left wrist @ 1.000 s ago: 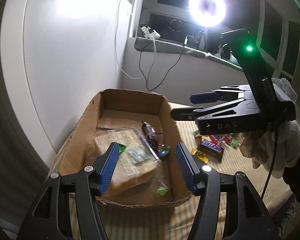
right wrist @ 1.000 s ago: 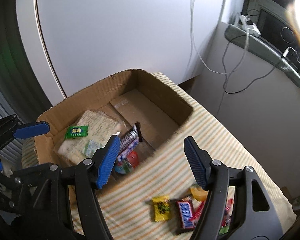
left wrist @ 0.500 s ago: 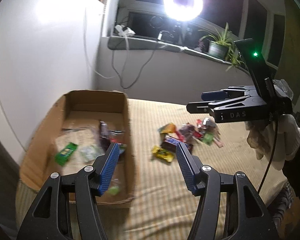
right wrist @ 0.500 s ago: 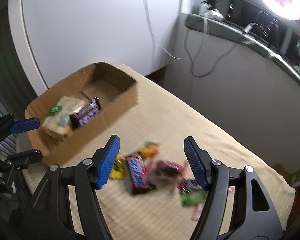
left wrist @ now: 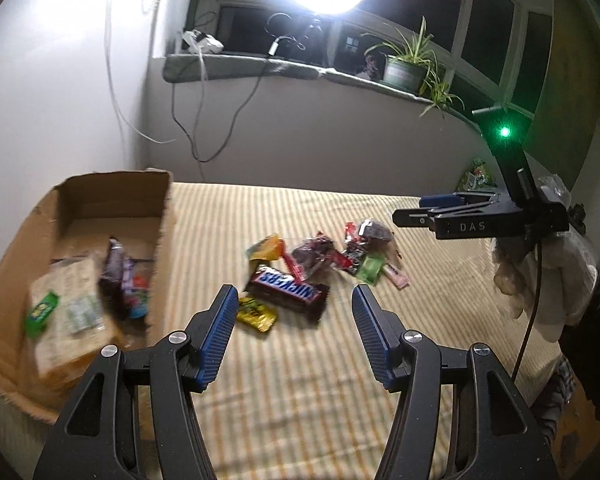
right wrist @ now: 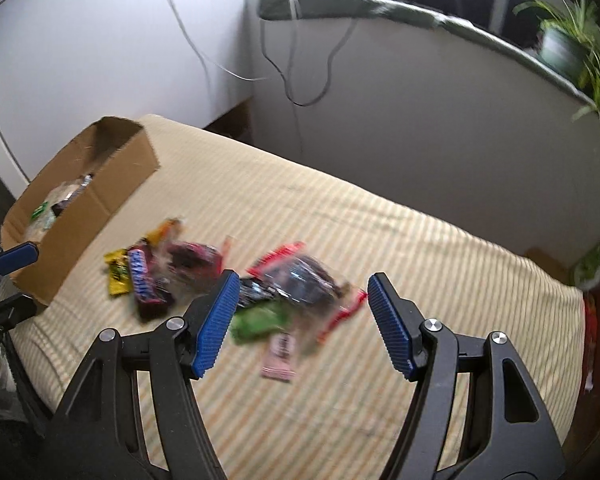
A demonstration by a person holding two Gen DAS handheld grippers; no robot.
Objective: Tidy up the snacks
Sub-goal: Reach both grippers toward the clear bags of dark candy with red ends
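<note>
a bed or table covered in a yellow-and-cream striped cloth [left wrist: 340,392] carries everything here. at its left end sits an open brown cardboard box [left wrist: 162,216], its far corner close to the white wall. inside the box lie a large pale bag of crackers [left wrist: 66,320] with a small green packet on it, and a dark purple wrapper [left wrist: 116,276] leaning by the right wall of the box.

just outside the box's right wall, toward the middle of the cloth, a loose heap of snacks is spread out: a brown snickers bar [left wrist: 286,290] nearest the box, a small yellow packet [left wrist: 256,314] touching its near-left end, an orange-yellow packet [left wrist: 266,248] beyond it, dark red clear-plastic packets [left wrist: 314,252] in the centre, a green packet [left wrist: 370,268] and a pink wafer-like wrapper [left wrist: 396,276] at the right of the heap.

the left gripper [left wrist: 292,332], black with blue ribbed pads, is released, its jaws parted with nothing between them, hovering above the cloth near the snickers bar. the right gripper [right wrist: 300,320] is likewise released and empty, hanging over the green packet and the clear packets. a white-gloved hand [left wrist: 556,280] holds it at the right edge of the cloth.
</note>
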